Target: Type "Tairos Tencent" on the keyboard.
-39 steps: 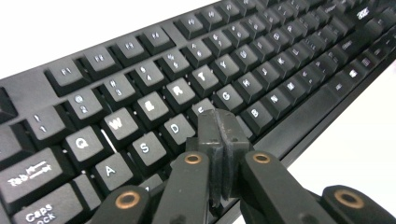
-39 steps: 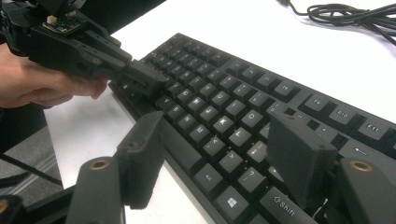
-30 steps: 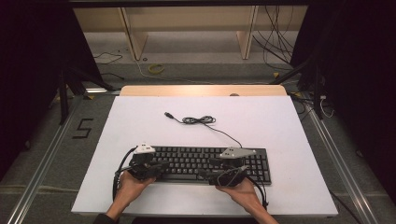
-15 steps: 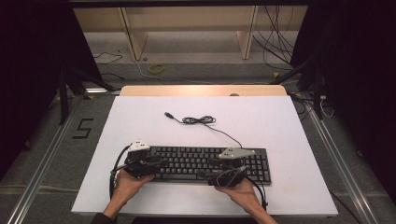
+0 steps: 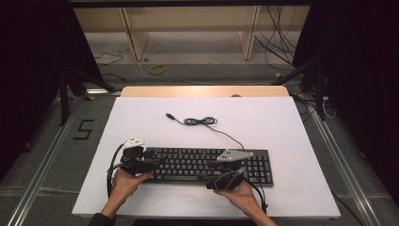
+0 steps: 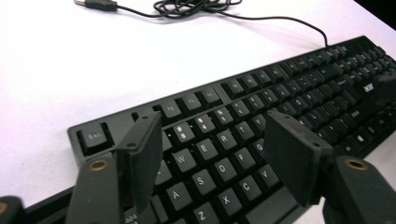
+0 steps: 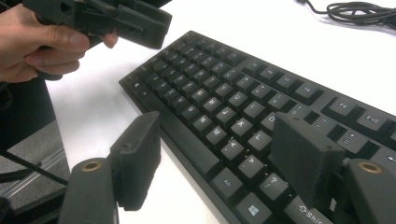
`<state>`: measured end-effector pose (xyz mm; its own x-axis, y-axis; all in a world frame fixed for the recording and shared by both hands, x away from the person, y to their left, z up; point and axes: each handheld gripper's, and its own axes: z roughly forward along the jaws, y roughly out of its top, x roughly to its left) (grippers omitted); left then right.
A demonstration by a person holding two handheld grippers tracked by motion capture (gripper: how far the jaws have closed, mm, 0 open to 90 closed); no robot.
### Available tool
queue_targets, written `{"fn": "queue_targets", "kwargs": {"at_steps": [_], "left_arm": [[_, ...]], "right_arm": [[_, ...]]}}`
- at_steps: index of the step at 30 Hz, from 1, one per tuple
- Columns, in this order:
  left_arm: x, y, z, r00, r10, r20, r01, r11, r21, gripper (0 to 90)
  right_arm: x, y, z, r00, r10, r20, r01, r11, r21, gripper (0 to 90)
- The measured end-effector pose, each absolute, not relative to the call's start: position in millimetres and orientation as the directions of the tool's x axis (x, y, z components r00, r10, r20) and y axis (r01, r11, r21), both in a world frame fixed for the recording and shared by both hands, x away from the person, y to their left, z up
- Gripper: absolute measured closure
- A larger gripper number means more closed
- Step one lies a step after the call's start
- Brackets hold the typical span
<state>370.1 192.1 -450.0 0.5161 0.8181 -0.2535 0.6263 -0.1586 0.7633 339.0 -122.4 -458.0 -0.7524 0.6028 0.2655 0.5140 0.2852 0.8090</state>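
Observation:
A black keyboard [image 5: 207, 165] lies flat near the front of the white table; its thin cable [image 5: 202, 121] runs back to a loose coil and a USB plug [image 5: 169, 115]. My left gripper [image 5: 157, 162] hovers at the keyboard's left end, open, with its jaws spread over the letter keys [image 6: 219, 158] and nothing between them. My right gripper [image 5: 202, 178] is at the keyboard's front edge near the middle, also open, its jaws straddling the bottom key rows [image 7: 233, 154]. In the right gripper view the other hand holds the left gripper [image 7: 121, 18] above the keyboard's far end.
White board [image 5: 282, 127] covers the table, with bare surface behind and to the right of the keyboard. A wooden strip [image 5: 202, 91] edges the far side. Beyond it are wooden shelf legs and floor cables; metal rails run along both sides.
My left gripper has shifted slightly back and left at the keyboard's left end. The right gripper and the keyboard have stayed in place.

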Motion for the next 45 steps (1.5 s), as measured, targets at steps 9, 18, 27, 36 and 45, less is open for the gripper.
{"fn": "queue_targets", "kwargs": {"at_steps": [9, 18, 27, 36, 45], "left_arm": [[377, 193, -449, 0.505, 0.828, -0.245, 0.624, -0.154, 0.766, 44.1], [382, 184, -457, 0.537, 0.813, -0.227, 0.631, -0.209, 0.747, 73.5], [386, 174, -466, 0.565, 0.796, -0.216, 0.644, -0.262, 0.719, 88.8], [389, 170, -471, 0.566, 0.797, -0.212, 0.656, -0.280, 0.701, 88.9], [387, 166, -477, 0.569, 0.803, -0.176, 0.653, -0.311, 0.691, 89.1]], "right_arm": [[338, -120, -458, -0.757, 0.597, 0.266, 0.511, 0.287, 0.810, 32.7], [337, -118, -458, -0.760, 0.593, 0.266, 0.510, 0.290, 0.810, 32.7], [336, -118, -458, -0.761, 0.592, 0.265, 0.506, 0.287, 0.813, 32.6], [336, -119, -457, -0.762, 0.592, 0.261, 0.500, 0.283, 0.819, 32.3], [335, -119, -456, -0.764, 0.592, 0.258, 0.496, 0.282, 0.821, 32.3]]}}
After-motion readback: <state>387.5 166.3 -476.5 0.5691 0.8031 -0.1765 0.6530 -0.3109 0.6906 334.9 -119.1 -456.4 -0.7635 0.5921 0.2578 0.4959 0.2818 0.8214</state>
